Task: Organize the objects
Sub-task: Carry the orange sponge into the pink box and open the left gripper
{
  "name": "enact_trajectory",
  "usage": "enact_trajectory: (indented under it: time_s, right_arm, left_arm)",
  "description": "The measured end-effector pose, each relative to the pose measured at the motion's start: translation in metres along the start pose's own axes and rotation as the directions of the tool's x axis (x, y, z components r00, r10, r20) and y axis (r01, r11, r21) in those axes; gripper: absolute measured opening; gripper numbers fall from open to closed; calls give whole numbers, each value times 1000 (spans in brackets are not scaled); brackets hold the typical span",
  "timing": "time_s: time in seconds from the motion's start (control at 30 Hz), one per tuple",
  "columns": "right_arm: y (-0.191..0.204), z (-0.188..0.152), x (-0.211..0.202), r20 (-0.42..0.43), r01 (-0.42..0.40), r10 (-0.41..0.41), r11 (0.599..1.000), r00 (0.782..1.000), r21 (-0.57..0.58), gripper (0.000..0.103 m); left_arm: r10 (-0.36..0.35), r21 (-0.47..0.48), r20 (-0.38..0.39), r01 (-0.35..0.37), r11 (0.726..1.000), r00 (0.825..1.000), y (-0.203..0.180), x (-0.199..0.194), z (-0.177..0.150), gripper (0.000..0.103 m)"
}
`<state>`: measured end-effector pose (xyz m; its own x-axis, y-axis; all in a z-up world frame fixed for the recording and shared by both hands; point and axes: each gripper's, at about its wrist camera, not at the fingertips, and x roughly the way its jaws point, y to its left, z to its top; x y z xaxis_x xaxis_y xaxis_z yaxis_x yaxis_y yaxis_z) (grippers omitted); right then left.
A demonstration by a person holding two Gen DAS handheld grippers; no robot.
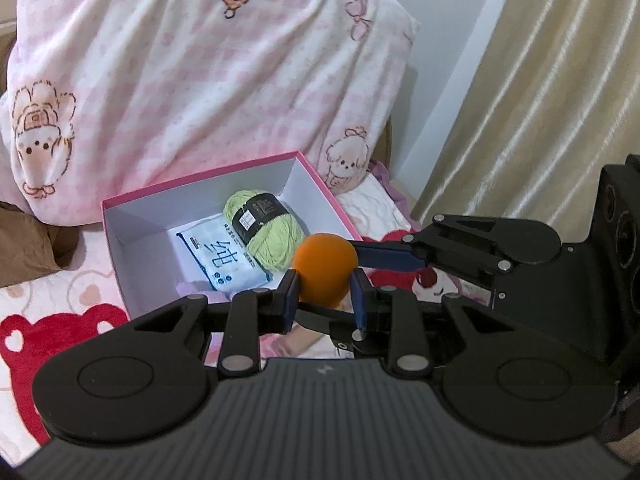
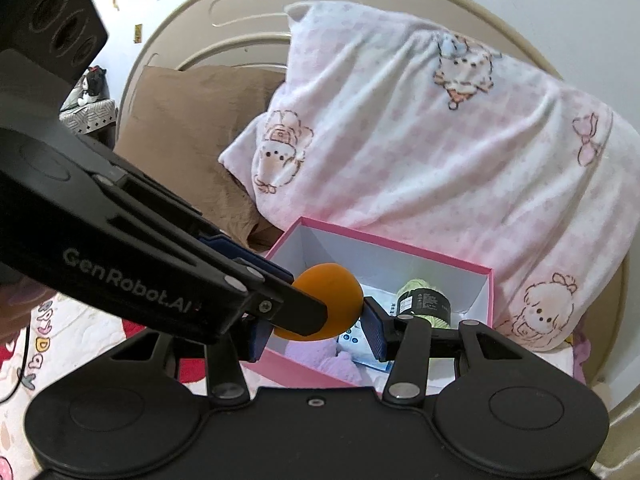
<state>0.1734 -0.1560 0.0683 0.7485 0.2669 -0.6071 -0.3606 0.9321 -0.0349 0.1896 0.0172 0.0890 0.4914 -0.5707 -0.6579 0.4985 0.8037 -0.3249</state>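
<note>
An orange ball [image 1: 325, 268] hangs above the near edge of an open pink box [image 1: 120, 248] with white inner walls. My left gripper [image 1: 325, 294] is shut on the ball, a pad on each side. My right gripper [image 2: 316, 326] also has its pads against the same ball [image 2: 336, 292], crossing the left gripper at a right angle. Inside the box lie a green yarn skein [image 1: 267, 236], a white and blue tissue pack [image 1: 218, 256] and a pale purple soft item [image 2: 324, 360]. The box also shows in the right wrist view [image 2: 486, 300].
The box sits on a bedspread [image 1: 48, 320] with red bear prints. A large pink cartoon-print pillow [image 1: 180, 80] and a brown pillow [image 2: 192, 128] stand behind it. A beige curtain [image 1: 540, 80] hangs at the right. A beige headboard [image 2: 240, 20] is behind.
</note>
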Motion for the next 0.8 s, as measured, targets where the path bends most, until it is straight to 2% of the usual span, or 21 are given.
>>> enact_trajectory:
  time_s: [0.13,0.27,0.43,0.57,0.67,0.7,0.77,0.8]
  right_arm:
    - [-13,0,22,-28,-2,3,1000,1000,10,53]
    - [-31,-6,64,-96,-14,18,999,995,48,53]
    - [-57,-26,131,-221,-33,67,987,973,156,53]
    - [-73,-44,168,-291,-8,77,973,954,231,53]
    - [-78,-53,177,-308,12,64,971,949,239,53]
    - [-77,-55,176,-305,17,55,973,951,229,55]
    - [-77,-57,172,-299,37,29,977,954,212,64]
    - [-77,-56,167,-288,48,13,978,958,204,70]
  left_arm:
    - [0,-39,-40,-2,999,999,17,27,11,26]
    - [23,-71,-107,-31,997,994,35,71,14,25]
    - [14,-181,-202,-51,982,979,73,137,5,25]
    - [-6,-239,-220,-48,970,975,91,173,-5,25]
    - [-17,-270,-225,-46,962,974,97,192,-11,25]
    - [-10,-277,-227,-54,959,974,97,195,-12,25]
    - [16,-280,-225,-81,957,974,94,196,-13,33]
    - [20,-265,-224,-80,961,974,90,194,-12,41]
